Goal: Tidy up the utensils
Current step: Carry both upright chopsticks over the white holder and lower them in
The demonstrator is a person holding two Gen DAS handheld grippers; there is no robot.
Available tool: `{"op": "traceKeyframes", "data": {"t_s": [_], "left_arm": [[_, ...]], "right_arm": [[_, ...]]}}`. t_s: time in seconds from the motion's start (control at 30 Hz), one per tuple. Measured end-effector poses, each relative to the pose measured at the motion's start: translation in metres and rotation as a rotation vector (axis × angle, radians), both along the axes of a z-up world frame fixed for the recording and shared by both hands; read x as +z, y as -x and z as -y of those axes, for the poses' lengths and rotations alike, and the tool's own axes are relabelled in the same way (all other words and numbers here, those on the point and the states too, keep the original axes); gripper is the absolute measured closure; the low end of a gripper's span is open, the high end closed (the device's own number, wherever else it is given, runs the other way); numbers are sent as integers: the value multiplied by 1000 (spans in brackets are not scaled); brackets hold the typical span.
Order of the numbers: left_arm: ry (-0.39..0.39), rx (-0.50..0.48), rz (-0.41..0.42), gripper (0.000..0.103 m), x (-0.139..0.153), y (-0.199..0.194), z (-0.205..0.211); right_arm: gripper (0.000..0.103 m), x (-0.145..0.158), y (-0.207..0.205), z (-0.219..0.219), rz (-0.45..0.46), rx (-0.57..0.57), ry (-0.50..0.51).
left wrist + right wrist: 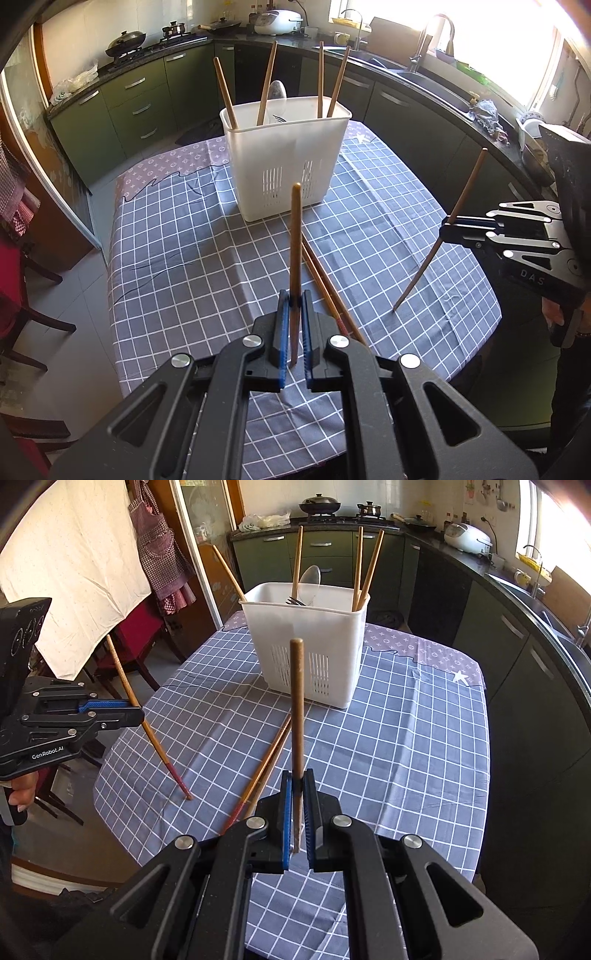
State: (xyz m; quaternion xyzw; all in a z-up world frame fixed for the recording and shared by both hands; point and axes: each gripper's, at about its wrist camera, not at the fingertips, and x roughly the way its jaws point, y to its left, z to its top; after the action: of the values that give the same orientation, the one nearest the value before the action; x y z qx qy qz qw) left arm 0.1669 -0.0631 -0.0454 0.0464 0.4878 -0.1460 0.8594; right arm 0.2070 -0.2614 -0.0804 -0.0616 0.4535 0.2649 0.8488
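Note:
My left gripper [294,301] is shut on a wooden chopstick [295,236] that stands nearly upright between its blue pads. In the right wrist view the left gripper [138,714] holds this red-tipped chopstick [149,734], whose tip is down at the cloth. My right gripper [297,779] is shut on a second chopstick [296,701]. The left wrist view shows the right gripper [448,227] at the right with its slanted chopstick [463,203]. Two more chopsticks [267,762] lie on the table between both grippers. Behind them stands a white utensil holder [284,162] with several chopsticks, a spoon and a fork.
The table carries a blue-grey checked cloth [177,258] with its edges close on both sides. Dark green kitchen cabinets [140,107] and a sink counter [436,85] ring the far side. Red chairs [144,627] stand beside the table. A person's hand [22,794] grips the left handle.

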Motion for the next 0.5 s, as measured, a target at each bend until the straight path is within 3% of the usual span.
{"op": "traceKeyframes", "data": {"t_s": [0.5], "left_arm": [[2, -4, 15, 96, 9, -2, 2]], "right_arm": [[96, 9, -1, 1, 6, 8, -23]]}}
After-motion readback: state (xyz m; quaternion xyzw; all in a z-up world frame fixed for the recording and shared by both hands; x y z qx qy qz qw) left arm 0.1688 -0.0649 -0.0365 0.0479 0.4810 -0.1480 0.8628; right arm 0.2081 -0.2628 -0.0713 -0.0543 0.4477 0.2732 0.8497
